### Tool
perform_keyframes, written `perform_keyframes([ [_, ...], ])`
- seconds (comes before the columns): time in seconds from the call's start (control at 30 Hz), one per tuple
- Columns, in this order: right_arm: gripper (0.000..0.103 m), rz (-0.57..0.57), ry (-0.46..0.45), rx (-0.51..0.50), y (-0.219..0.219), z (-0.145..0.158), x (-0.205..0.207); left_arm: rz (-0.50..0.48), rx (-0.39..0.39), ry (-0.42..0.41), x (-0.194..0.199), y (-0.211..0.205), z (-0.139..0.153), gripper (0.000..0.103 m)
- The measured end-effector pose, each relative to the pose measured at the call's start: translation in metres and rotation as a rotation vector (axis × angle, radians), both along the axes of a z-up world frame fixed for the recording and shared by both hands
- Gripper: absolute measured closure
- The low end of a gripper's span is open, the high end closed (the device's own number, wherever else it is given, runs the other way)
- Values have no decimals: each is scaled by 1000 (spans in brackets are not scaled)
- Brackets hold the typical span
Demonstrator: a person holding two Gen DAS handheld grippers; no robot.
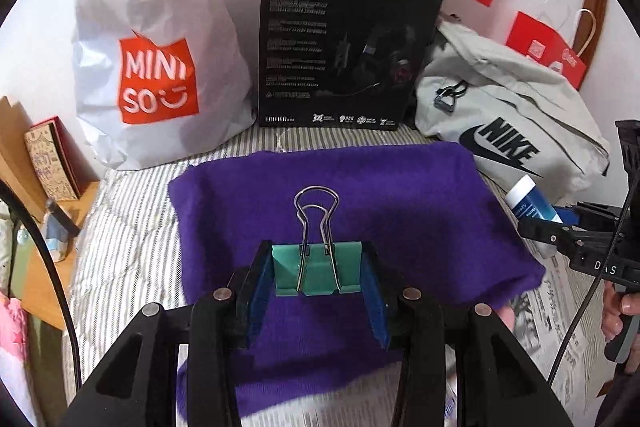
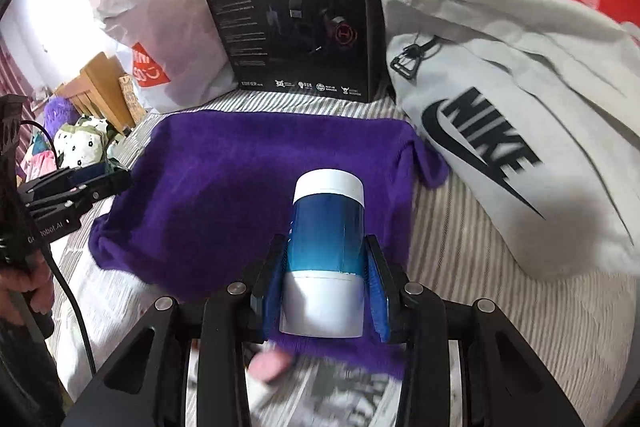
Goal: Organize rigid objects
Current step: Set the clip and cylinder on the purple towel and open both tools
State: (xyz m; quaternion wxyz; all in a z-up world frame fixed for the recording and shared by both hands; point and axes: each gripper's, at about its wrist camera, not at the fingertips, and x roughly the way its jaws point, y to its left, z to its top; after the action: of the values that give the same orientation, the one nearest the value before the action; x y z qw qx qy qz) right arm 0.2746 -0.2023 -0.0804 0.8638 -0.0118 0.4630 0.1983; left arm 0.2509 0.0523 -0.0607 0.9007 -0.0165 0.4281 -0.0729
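Observation:
A teal binder clip [image 1: 318, 273] with silver wire handles sits between the blue pads of my left gripper [image 1: 318, 275], which is shut on it above a purple cloth [image 1: 400, 195]. My right gripper [image 2: 325, 283] is shut on a blue and white bottle [image 2: 326, 247], its white cap pointing away over the purple cloth [image 2: 224, 187]. From the left wrist, the right gripper [image 1: 536, 227] and the bottle [image 1: 528, 203] show at the right edge. The left gripper [image 2: 120, 179] shows at the left edge of the right wrist view; the clip is hidden there.
The cloth lies on a striped bed cover [image 1: 128, 211]. Behind stand a white Miniso bag [image 1: 156, 67], a black headset box [image 1: 344, 47] and a grey Nike bag [image 2: 500, 131]. Newspaper [image 2: 344, 391] lies at the near edge. A wooden bedside shelf [image 1: 44, 259] is left.

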Motion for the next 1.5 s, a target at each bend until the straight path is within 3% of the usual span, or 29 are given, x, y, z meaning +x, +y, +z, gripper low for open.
perform_keyframes([
  [0.33,66,-22,63,-16,15,-37,68,21,-2,63,49,4,-32,64],
  [0.73,66,2,95,-109,44,-64,95,11,32,141,89,-6,-64,63],
  [0.97,65,13,95,-114,47,-66,97,8,57,159,94,-8,-70,64],
  [1.07,57,32,91,-124,50,-66,95,-2,99,163,96,-13,-72,63],
  [1.1,51,35,97,-115,51,-66,94,-6,113,166,95,-16,-72,61],
  [1.23,48,22,108,-119,48,-65,86,-11,119,183,87,-18,-75,40],
  [1.43,48,-6,108,-52,32,-42,50,20,108,208,66,-16,-73,38],
  [1.5,43,-11,88,-33,25,-28,26,28,87,204,51,-16,-66,38],
])
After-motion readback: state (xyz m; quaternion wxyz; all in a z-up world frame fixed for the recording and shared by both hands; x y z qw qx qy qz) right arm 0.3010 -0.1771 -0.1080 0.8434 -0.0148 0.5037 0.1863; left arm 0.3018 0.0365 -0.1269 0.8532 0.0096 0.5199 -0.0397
